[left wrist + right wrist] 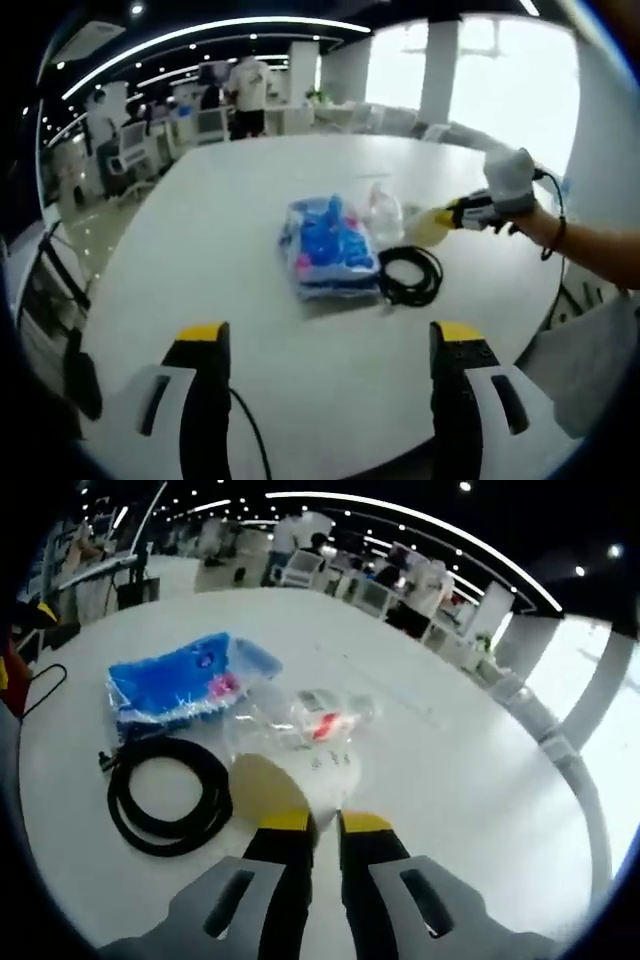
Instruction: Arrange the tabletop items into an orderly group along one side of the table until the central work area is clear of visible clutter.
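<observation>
Right hand-held gripper [325,825] nearest, jaws nearly together, clamped on clear bag [300,750]. Drag it slowly toward blue pack [180,685] at 10 o'clock, clear of black cable coil [165,795]. Left hand-held gripper [330,335] apart, idle above surface [230,190].

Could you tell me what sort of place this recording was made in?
Probably an open-plan office or lab: a large white table, ceiling strip lights, and people standing among desks in the background.

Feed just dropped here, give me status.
Left gripper open, holding nothing. Right gripper shut on yellow disc. Blue packet, black cable coil, clear bag mid-table.
</observation>
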`<action>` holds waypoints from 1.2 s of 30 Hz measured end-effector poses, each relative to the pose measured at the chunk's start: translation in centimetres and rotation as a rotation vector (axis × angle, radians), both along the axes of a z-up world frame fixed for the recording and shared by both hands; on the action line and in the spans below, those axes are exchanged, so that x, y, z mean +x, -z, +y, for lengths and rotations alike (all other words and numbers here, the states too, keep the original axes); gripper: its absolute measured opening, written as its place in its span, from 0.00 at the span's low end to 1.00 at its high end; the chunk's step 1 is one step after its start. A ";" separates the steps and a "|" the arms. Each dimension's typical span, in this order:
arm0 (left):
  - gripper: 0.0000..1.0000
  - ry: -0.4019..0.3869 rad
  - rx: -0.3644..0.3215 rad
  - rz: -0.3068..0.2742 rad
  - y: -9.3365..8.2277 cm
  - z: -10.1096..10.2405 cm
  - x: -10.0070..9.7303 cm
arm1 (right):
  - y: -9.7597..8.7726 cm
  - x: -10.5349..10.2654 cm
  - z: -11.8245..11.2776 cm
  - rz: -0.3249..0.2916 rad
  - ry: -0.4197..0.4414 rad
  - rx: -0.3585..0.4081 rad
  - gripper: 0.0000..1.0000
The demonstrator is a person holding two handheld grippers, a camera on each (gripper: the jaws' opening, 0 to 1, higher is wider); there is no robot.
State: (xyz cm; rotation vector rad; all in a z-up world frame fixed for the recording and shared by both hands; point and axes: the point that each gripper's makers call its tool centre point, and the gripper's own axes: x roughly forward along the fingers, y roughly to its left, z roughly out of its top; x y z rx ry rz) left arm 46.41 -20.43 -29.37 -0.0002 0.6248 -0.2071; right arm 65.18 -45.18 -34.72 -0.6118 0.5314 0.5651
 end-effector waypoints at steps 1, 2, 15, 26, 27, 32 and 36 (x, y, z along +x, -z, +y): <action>0.79 0.004 -0.001 0.003 0.1 -0.1 0.0 | -0.1 0.0 -0.2 -0.001 0.005 -0.002 0.06; 0.79 0.007 -0.003 0.000 0.0 -0.2 0.0 | -0.3 0.0 -0.4 0.000 0.013 0.014 0.04; 0.78 0.027 0.042 -0.032 -0.6 -0.4 0.2 | -1.1 -1.6 -0.8 0.091 0.064 0.085 0.02; 0.78 0.057 0.024 -0.102 -1.9 -1.0 0.5 | -2.0 -4.0 -0.6 0.225 0.141 0.121 0.01; 0.78 0.064 0.016 -0.110 -2.1 -1.3 0.6 | -2.3 -4.3 -0.7 0.235 0.152 0.116 0.01; 0.79 0.116 -0.005 -0.191 -3.6 -2.6 1.1 | -3.9 -5.6 0.4 0.292 0.142 0.185 0.01; 0.81 0.135 -0.007 -0.239 -4.6 -3.1 1.3 | -5.1 -6.4 1.2 0.307 0.114 0.184 0.01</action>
